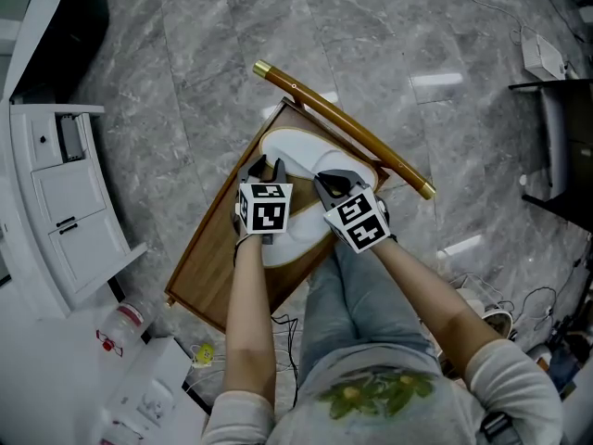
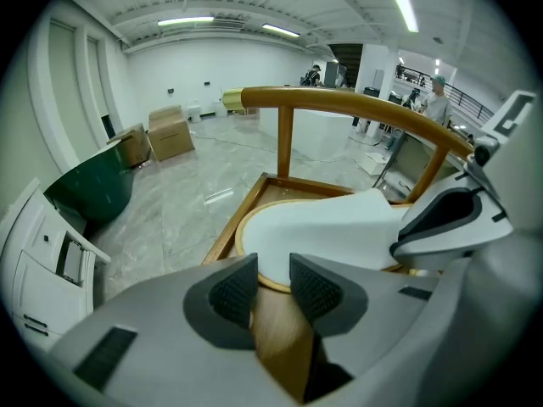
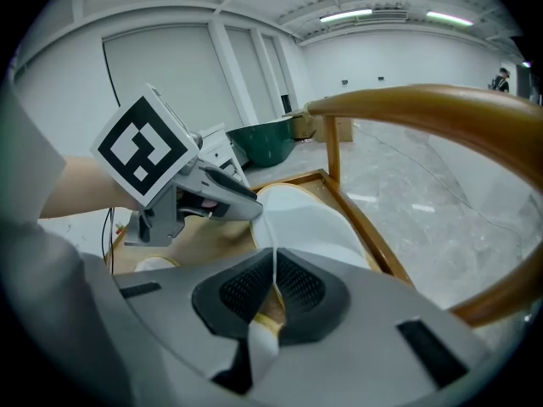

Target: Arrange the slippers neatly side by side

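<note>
The slipper (image 1: 295, 154), white with a tan sole rim, lies on the seat of a wooden chair (image 1: 215, 269) that stands on a grey marble floor (image 1: 185, 54). At the far left of the head view is a white cabinet (image 1: 56, 202). Just right of it comes the chair's near corner, and then the left gripper (image 1: 265, 168). It hovers over the seat at the slipper's left edge with its jaws apart. Only bare wood and the sole rim show in the gap, and the pads press on nothing. Under this gripper the right gripper view shows another white, tan-edged piece (image 3: 154, 264). I cannot tell whether it is the second slipper. Further right, the right gripper (image 1: 334, 184) has its jaws closed on a thin white edge of the slipper, which runs up between the two ribbed pads. Past both tools, the chair's curved back rail (image 1: 345, 124) crosses behind the seat.
</note>
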A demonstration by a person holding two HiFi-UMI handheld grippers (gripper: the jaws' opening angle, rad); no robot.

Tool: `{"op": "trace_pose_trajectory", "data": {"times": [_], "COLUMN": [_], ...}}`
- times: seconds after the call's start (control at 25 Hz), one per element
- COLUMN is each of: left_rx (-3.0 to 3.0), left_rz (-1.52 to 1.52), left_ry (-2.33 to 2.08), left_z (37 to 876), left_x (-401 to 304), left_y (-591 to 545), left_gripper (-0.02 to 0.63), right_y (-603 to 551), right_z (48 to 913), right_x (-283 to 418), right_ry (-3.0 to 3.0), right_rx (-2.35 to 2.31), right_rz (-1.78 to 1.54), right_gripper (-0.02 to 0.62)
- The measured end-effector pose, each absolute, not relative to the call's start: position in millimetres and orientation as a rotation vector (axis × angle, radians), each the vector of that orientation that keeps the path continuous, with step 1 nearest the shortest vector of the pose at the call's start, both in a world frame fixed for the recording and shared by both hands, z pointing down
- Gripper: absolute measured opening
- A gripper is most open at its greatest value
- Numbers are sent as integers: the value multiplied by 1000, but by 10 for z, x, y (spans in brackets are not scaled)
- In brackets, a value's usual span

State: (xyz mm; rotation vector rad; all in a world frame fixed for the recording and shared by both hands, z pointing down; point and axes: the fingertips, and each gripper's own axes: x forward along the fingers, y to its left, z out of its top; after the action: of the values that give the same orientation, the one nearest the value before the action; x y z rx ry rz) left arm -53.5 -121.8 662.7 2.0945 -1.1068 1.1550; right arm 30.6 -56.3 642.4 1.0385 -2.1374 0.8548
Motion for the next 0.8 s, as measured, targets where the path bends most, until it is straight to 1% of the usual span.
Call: {"op": "trace_pose_trajectory", "data": {"times": [0.64, 0.8], "left_rx": [2129, 2112], "left_rz": [1203, 1158], "left_ry": [-1077, -1087], "left_z": [6623, 6581], "left_x": [-432, -443], "left_y": [-1390, -1382], "left_gripper": [127, 146], "right_y": [-627, -622], "right_z": [6446, 6456], "right_x": [319, 337], "right_ry": [-2130, -2124], "right_rx": [1071, 1049], "right_rz": [866, 869], "right_gripper": [18, 22]}}
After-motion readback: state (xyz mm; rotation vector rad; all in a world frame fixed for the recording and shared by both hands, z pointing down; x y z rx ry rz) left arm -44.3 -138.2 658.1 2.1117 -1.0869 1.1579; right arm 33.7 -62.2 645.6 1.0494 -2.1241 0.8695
